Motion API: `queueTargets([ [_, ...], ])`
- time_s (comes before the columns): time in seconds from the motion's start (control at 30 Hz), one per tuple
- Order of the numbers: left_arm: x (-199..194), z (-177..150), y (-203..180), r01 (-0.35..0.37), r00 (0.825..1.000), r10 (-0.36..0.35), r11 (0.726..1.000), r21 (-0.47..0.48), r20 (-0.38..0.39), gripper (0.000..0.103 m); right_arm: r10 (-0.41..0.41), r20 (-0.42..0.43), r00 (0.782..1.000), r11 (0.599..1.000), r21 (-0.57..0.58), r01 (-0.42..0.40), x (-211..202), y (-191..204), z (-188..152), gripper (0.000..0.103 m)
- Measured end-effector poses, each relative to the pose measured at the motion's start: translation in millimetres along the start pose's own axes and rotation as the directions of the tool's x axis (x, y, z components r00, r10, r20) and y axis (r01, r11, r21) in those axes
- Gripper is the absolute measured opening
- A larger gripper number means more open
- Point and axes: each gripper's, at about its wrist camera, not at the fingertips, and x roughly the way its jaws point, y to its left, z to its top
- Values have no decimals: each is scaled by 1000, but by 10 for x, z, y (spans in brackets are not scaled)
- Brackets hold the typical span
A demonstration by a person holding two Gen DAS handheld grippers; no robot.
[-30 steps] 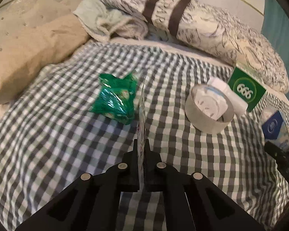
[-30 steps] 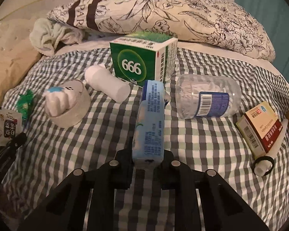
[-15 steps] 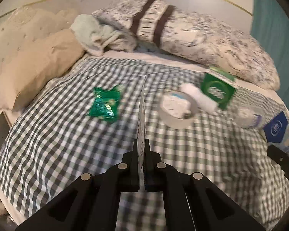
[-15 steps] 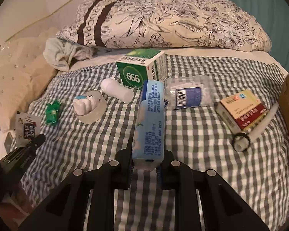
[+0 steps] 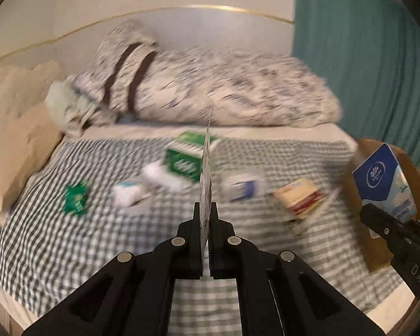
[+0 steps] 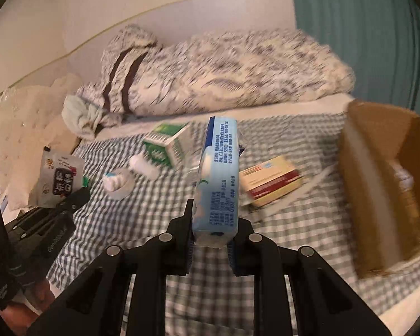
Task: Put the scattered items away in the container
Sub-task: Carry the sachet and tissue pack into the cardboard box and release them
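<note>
**Both grippers lifted off the bed, loads in hand, box now in view**

The left gripper (image 5: 205, 240) is clenched on a thin flat sachet (image 5: 205, 173); the right gripper (image 6: 211, 238) grasps a blue tissue pack (image 6: 218, 173). Since a second ago both have risen and swung right, so the cardboard box (image 6: 378, 184) appears right of the fingers. The green carton (image 6: 165, 145) and red-and-yellow box (image 6: 271, 184) lie ahead on the checked bedspread (image 6: 294, 224), still uncollected.
</note>
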Motion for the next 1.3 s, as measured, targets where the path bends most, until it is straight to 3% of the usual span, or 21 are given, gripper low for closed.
queueTargets([
  [0.27, -350, 331, -1357, 173, 982, -180, 976, 133, 48, 2, -113, 93, 989, 990, 93, 104, -723, -994, 254, 18],
  [0.37, -469, 348, -1912, 196, 973, -219, 954, 229, 78, 2, -161, 98, 982, 983, 109, 150, -883, -1334, 282, 18],
  [0.57, -420, 263, -2781, 325, 939, -345, 886, 331, 0, 2, -240, 59, 969, 958, 173, 226, -993, -2072, 198, 18],
  [0.63, -353, 215, -2978, 338, 935, -353, 871, 357, -24, 2, -248, 31, 968, 953, 189, 238, -967, -2250, 169, 18],
  [0.73, -179, 175, -3165, 414, 910, -402, 850, 326, -106, 2, -247, 0, 969, 947, 211, 241, -910, -2511, 153, 18],
  [0.93, 47, 121, -3342, 437, 900, -398, 829, 349, -179, 3, -248, -30, 968, 945, 214, 248, -806, -2807, 137, 18],
  [0.97, 61, 110, -3350, 434, 901, -391, 830, 351, -188, 5, -241, -33, 970, 945, 218, 242, -799, -2835, 130, 18],
  [1.0, 87, 102, -3353, 427, 904, -379, 831, 357, -198, 14, -233, -36, 972, 946, 225, 235, -781, -2860, 122, 19],
  [1.03, 98, 96, -3353, 423, 906, -374, 829, 366, -199, 30, -229, -36, 973, 944, 236, 231, -767, -2877, 112, 20],
  [1.13, 54, 85, -3301, 351, 936, -324, 853, 386, -136, 61, -257, -37, 966, 919, 299, 256, -794, -2938, 73, 53],
  [1.17, 52, 101, -3261, 354, 935, -327, 856, 376, -135, 65, -282, -43, 958, 904, 324, 281, -814, -2972, 62, 64],
  [1.2, 67, 122, -3226, 371, 929, -341, 856, 360, -147, 72, -286, -33, 958, 894, 352, 278, -842, -3021, 48, 66],
  [1.23, 68, 140, -3180, 395, 919, -361, 855, 337, -162, 73, -268, -22, 963, 890, 377, 256, -856, -3063, 45, 66],
  [1.3, 65, 154, -3133, 393, 920, -362, 859, 327, -153, 73, -222, -20, 975, 884, 418, 210, -879, -3127, 31, 66],
])
